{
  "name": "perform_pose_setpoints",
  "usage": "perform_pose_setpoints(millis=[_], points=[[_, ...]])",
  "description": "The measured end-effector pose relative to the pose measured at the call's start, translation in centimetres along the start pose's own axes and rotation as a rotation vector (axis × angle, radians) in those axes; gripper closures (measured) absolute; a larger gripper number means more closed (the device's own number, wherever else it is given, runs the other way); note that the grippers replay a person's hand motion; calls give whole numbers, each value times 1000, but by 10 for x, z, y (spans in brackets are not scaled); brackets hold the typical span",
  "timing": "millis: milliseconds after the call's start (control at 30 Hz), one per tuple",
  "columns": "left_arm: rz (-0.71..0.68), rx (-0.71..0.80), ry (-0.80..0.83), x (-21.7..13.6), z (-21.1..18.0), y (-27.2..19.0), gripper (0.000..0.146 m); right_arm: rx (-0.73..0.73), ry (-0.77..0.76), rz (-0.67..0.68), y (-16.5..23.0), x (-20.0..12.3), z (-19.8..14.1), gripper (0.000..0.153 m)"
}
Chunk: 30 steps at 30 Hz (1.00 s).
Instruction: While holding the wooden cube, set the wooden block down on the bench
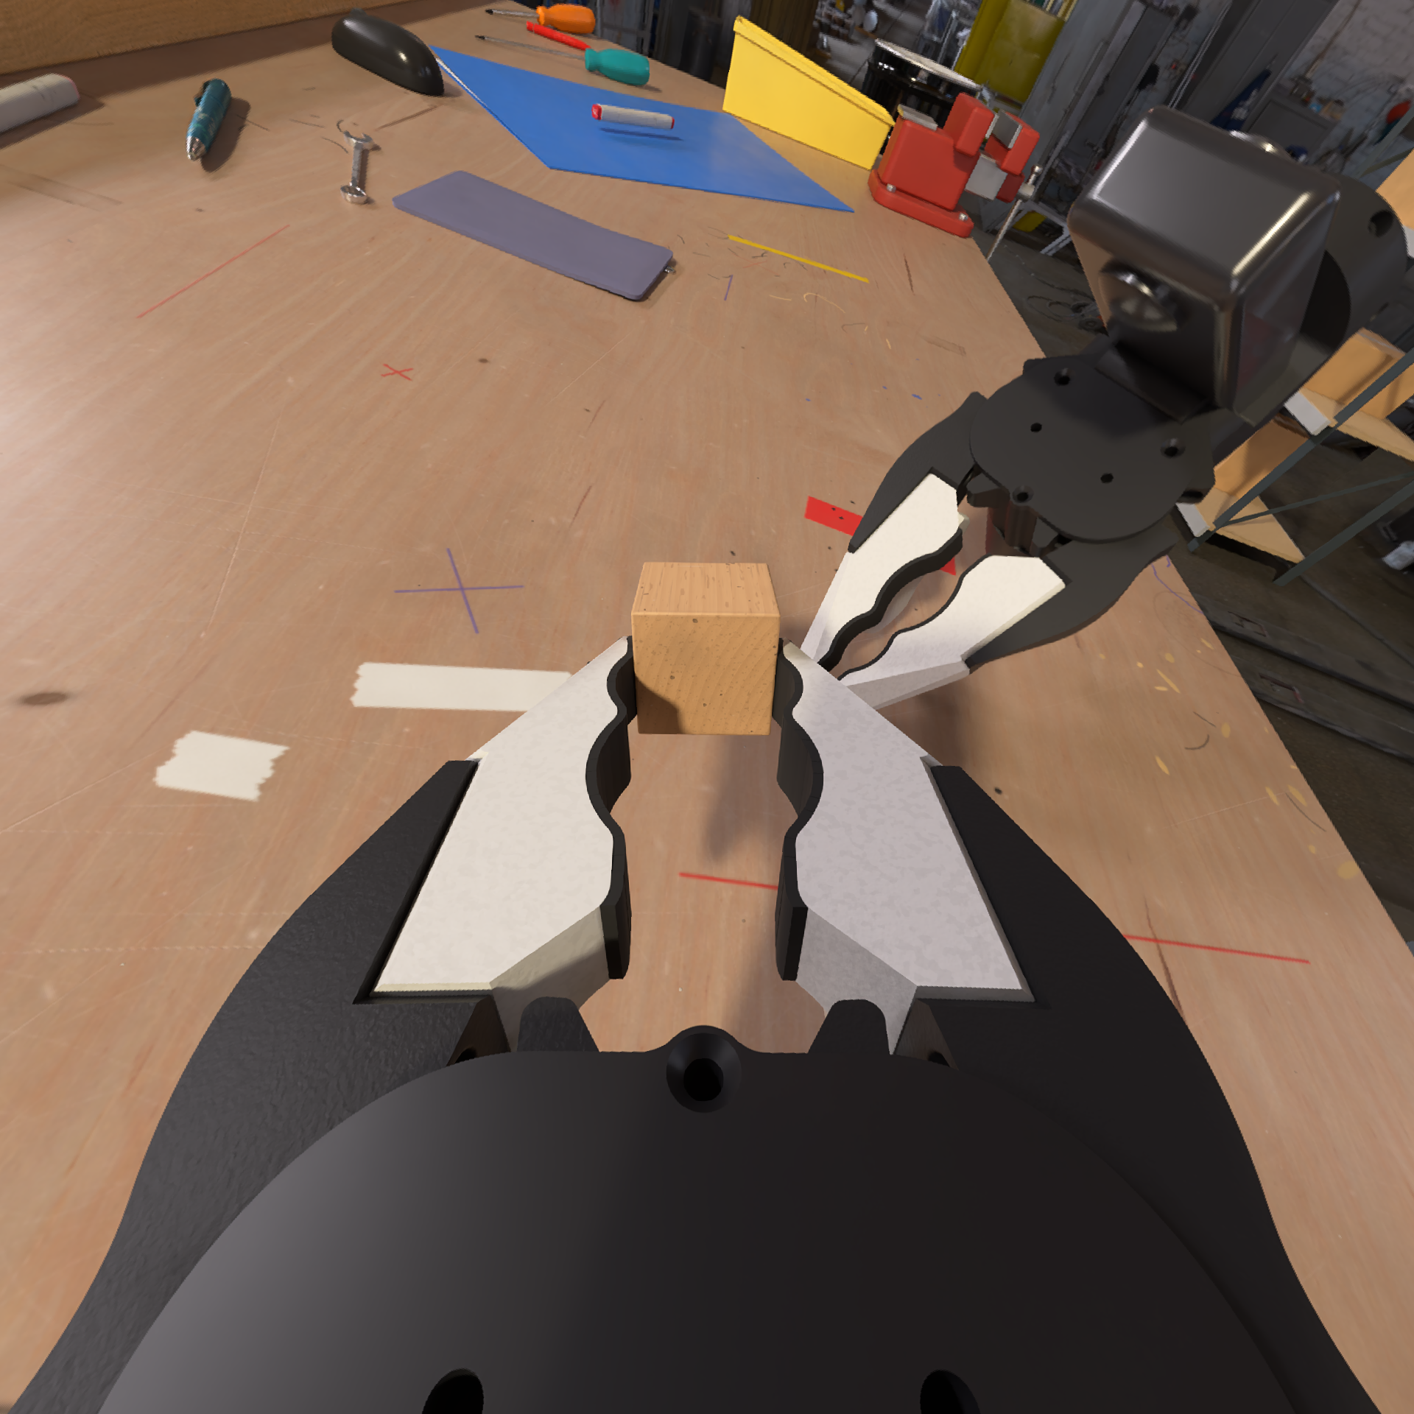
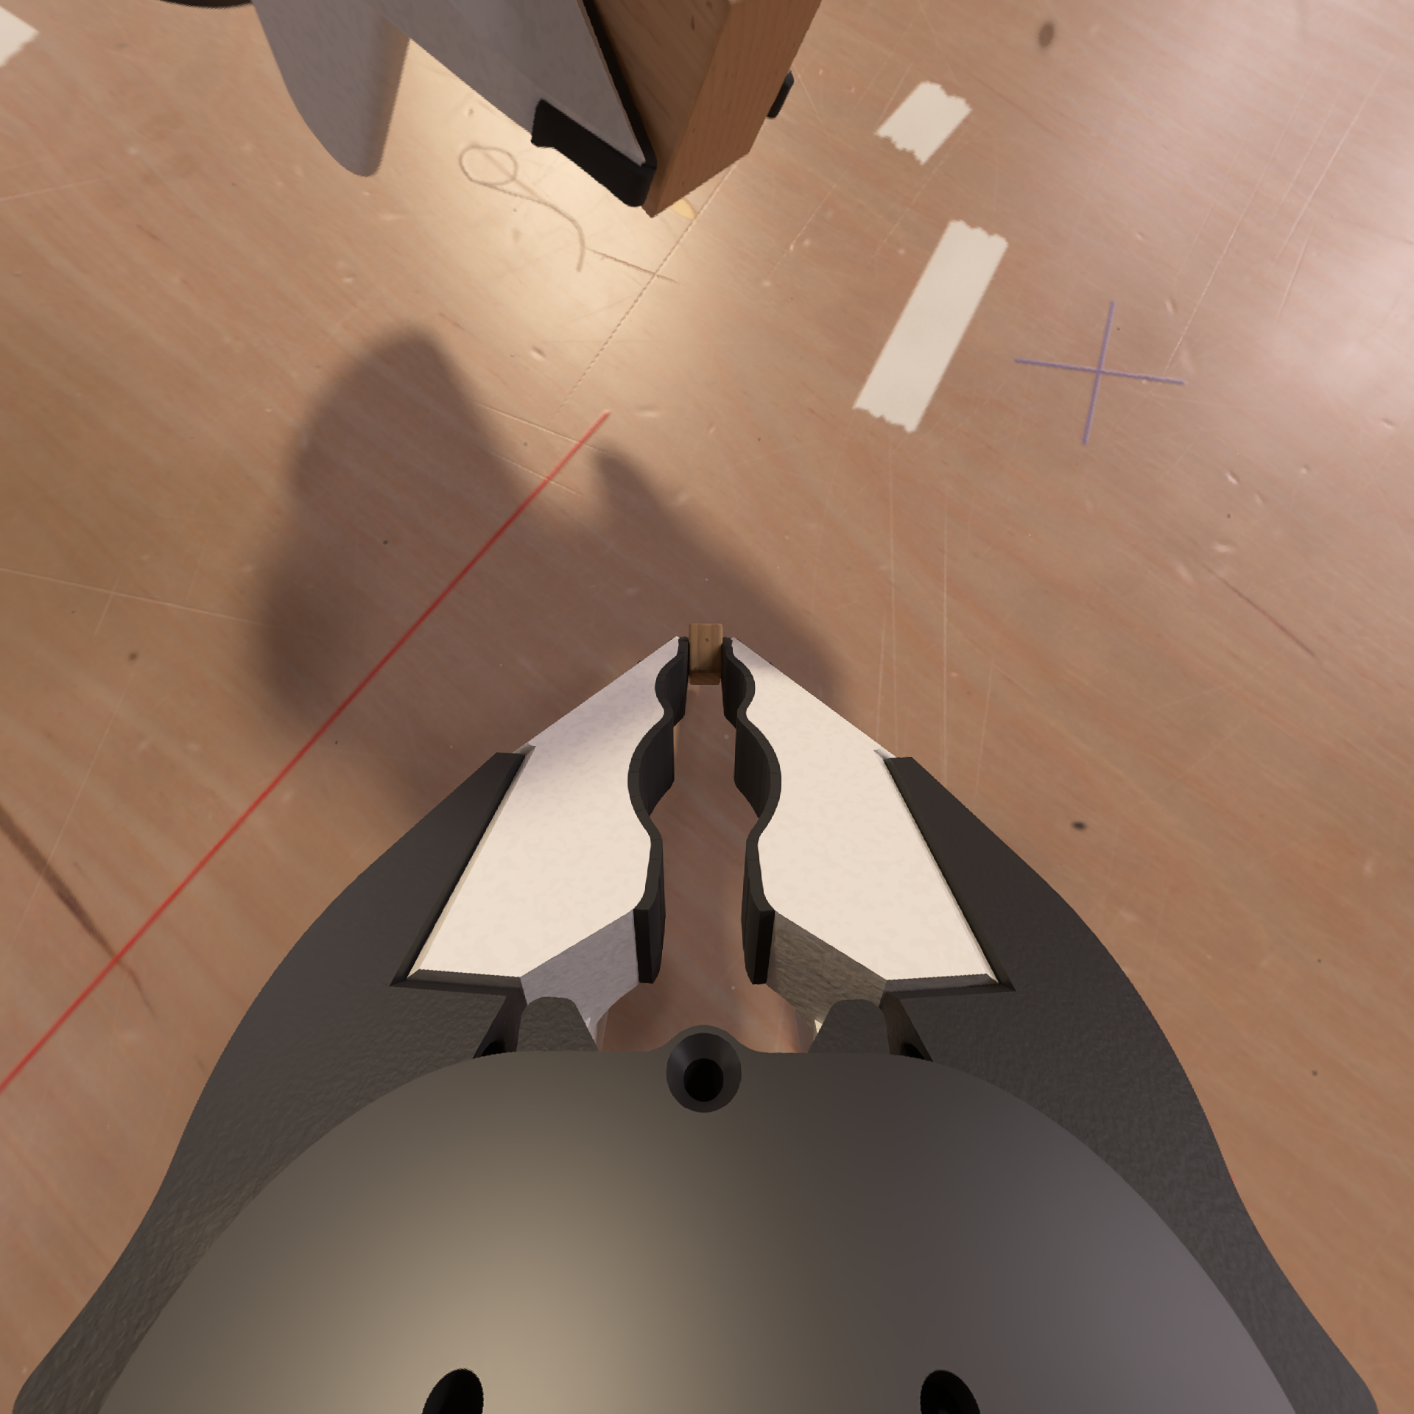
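My left gripper (image 1: 705, 646) is shut on a light wooden cube (image 1: 704, 681) and holds it above the bench (image 1: 382, 474), with its shadow below. My right gripper (image 2: 705, 650) is shut on a thin wooden block (image 2: 705, 639). Only the block's narrow end shows between the fingertips, above the bench (image 2: 995, 689). In the left wrist view the right gripper (image 1: 830, 666) points down, its tips just right of the cube; the block is hidden there. The cube (image 2: 727, 99) and a left finger (image 2: 459, 69) show at the top of the right wrist view.
Farther back lie a grey slab (image 1: 535, 233), a blue mat (image 1: 650, 145) with a marker (image 1: 633, 116), a yellow bin (image 1: 796, 99), a red vise (image 1: 949, 161), screwdrivers (image 1: 612, 65), a wrench (image 1: 356, 164) and a black object (image 1: 386, 50). Tape strips (image 1: 451, 686) lie to the left. The bench edge runs along the right.
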<state>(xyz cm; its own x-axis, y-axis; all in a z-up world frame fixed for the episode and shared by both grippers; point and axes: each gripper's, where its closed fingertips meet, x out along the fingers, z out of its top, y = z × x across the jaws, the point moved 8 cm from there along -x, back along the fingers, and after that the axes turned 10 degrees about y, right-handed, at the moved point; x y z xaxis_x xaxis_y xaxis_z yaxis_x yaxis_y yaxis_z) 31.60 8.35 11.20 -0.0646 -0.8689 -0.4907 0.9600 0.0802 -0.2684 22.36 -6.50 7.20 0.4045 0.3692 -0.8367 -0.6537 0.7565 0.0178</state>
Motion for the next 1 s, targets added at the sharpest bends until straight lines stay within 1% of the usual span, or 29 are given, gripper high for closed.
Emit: perform_pose_setpoints(millis=[167, 300, 533, 633, 1000], points=[[-7, -9, -1, -1, -1, 1, 112, 53, 5, -33, 4, 1, 1, 145], [-6, -6, 2, -1, -1, 1, 112, 48, 17, -54, 6, 2, -1, 145], [-6, -3, 4, -1, -1, 0, 112, 54, 18, -43, 5, 2, -1, 145], [-5, 0, 5, 0, -1, 0, 112, 48, 19, -44, 5, 3, 0, 133], [-7, -3, 7, -1, -1, 0, 112, 88, 13, 19, 1, 2, 0, 134]])
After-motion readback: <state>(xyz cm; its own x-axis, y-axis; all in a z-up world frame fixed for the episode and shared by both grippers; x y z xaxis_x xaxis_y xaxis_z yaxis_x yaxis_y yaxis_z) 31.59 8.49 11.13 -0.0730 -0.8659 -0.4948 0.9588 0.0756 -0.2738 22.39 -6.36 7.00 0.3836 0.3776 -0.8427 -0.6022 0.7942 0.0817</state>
